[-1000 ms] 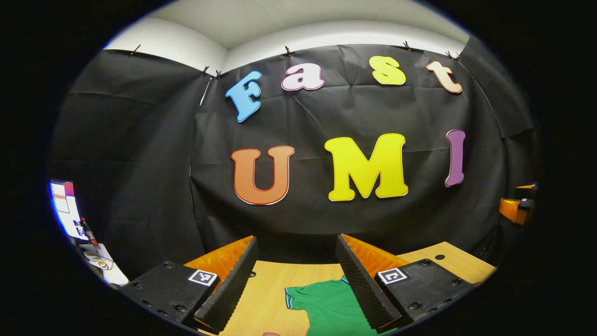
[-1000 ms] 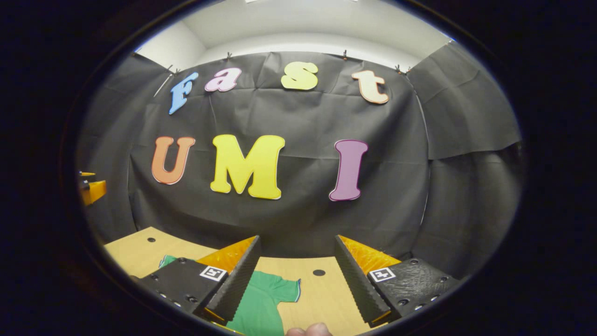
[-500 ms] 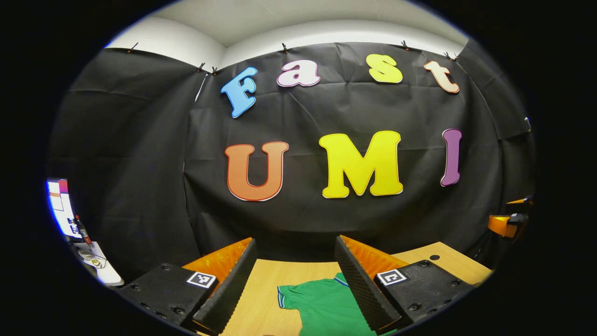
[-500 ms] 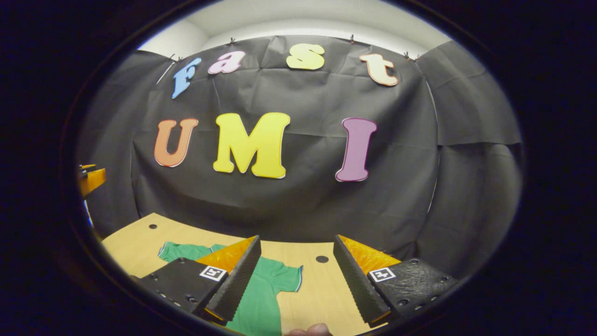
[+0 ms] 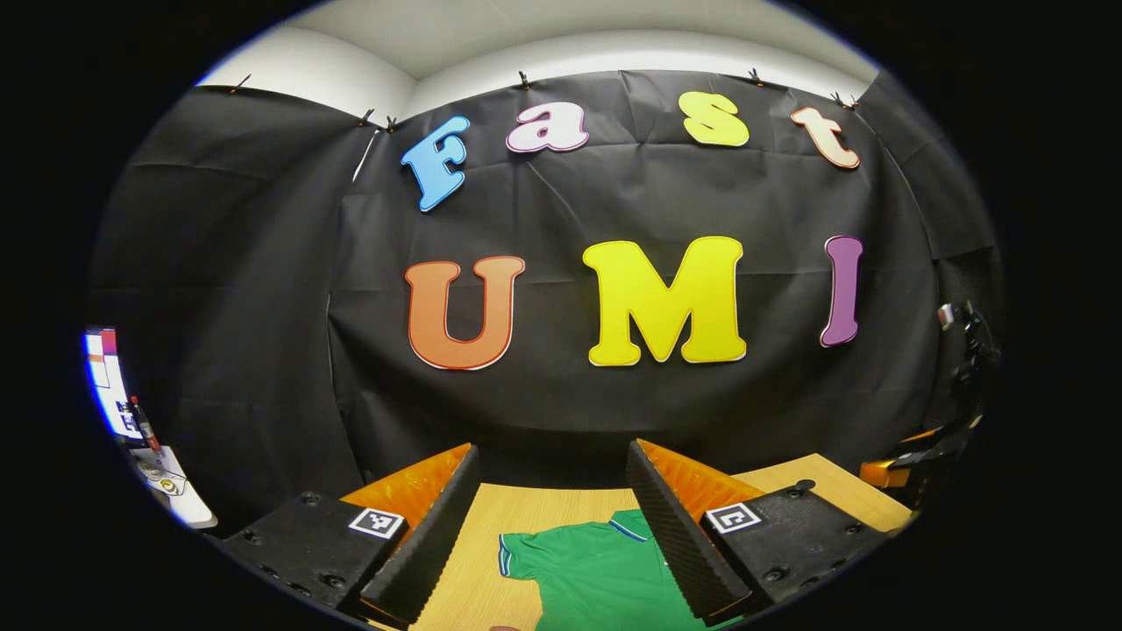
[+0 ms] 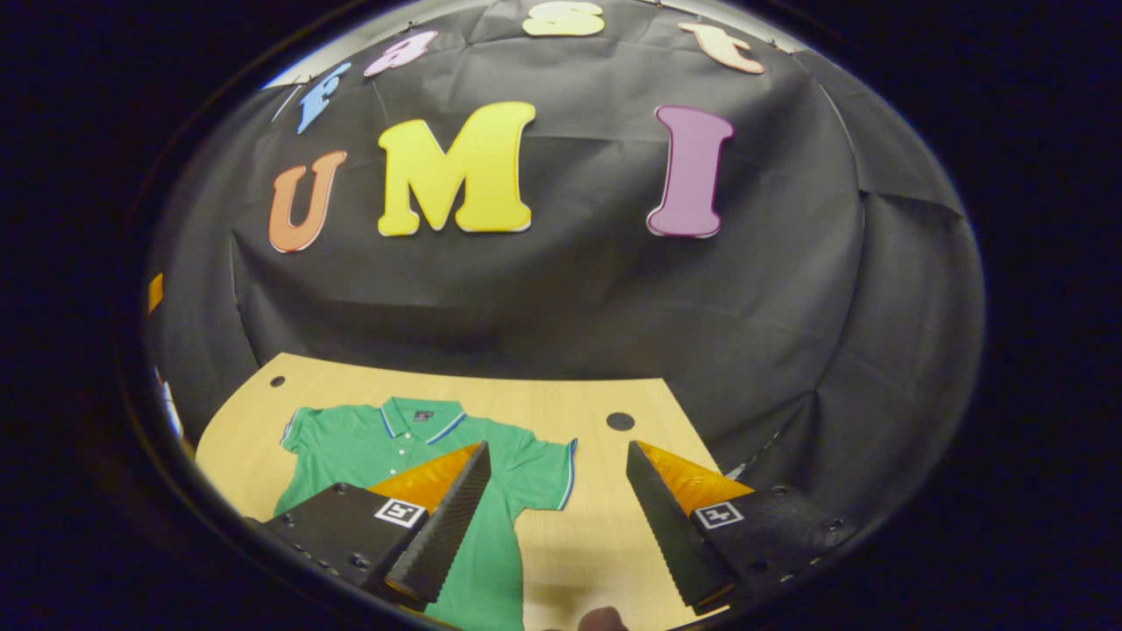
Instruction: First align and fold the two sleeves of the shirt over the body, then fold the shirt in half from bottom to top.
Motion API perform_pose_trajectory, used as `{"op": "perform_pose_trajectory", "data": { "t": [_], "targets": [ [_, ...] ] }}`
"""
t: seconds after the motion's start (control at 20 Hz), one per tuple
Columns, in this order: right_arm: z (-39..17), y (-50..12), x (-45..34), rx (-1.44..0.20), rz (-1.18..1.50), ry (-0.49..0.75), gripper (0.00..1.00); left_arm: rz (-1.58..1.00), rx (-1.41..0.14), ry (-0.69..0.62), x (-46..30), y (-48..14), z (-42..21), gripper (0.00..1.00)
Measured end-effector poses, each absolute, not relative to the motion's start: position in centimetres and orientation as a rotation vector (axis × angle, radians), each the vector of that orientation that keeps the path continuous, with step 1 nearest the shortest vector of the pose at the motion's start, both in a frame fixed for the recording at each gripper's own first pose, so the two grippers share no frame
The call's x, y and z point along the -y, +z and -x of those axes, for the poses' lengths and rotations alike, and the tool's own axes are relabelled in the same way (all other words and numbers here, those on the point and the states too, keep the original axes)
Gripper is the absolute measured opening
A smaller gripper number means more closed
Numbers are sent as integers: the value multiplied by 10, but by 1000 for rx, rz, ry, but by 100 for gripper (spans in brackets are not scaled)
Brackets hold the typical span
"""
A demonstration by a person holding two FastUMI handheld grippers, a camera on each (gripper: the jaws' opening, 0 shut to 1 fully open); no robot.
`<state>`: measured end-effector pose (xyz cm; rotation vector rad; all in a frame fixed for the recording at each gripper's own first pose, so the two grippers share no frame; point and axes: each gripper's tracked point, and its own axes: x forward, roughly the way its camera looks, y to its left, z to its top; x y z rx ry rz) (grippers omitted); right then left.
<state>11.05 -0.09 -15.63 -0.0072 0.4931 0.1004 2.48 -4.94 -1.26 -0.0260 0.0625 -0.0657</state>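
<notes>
A green polo shirt (image 6: pixel 394 456) with blue-and-white trim lies flat on the wooden table (image 6: pixel 605 543), collar at the far side and both short sleeves spread out. My right gripper (image 6: pixel 557 449) hovers open above the shirt's right sleeve (image 6: pixel 548 469), with nothing between its fingers. In the left gripper view, the shirt's left sleeve and collar (image 5: pixel 596 570) lie below and between the fingers. My left gripper (image 5: pixel 553 449) is open and empty, above the near side of the table (image 5: pixel 491 535). The shirt's lower body is hidden behind the fingers.
Black cloth walls close off the back and sides of the table. Two round holes (image 6: pixel 620 421) (image 6: pixel 277 381) sit near the table's far edge. A lit screen and small items (image 5: pixel 110 386) stand off to the left. A person's fingertip (image 6: pixel 600 618) shows at the bottom edge.
The right gripper has tipped downward, so the shirt's collar and both sleeves have come into its view. The left gripper has swung slightly right; the shirt has slid left between its fingers.
</notes>
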Motion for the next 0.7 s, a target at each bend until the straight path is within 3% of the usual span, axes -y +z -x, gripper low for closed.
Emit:
{"op": "perform_pose_trajectory", "data": {
  "t": [0.7],
  "targets": [
    [-216, -316, -2, -739, -42, 141, 95, -11, -165, 49, 48, -38, -42, 100]
  ]
}}
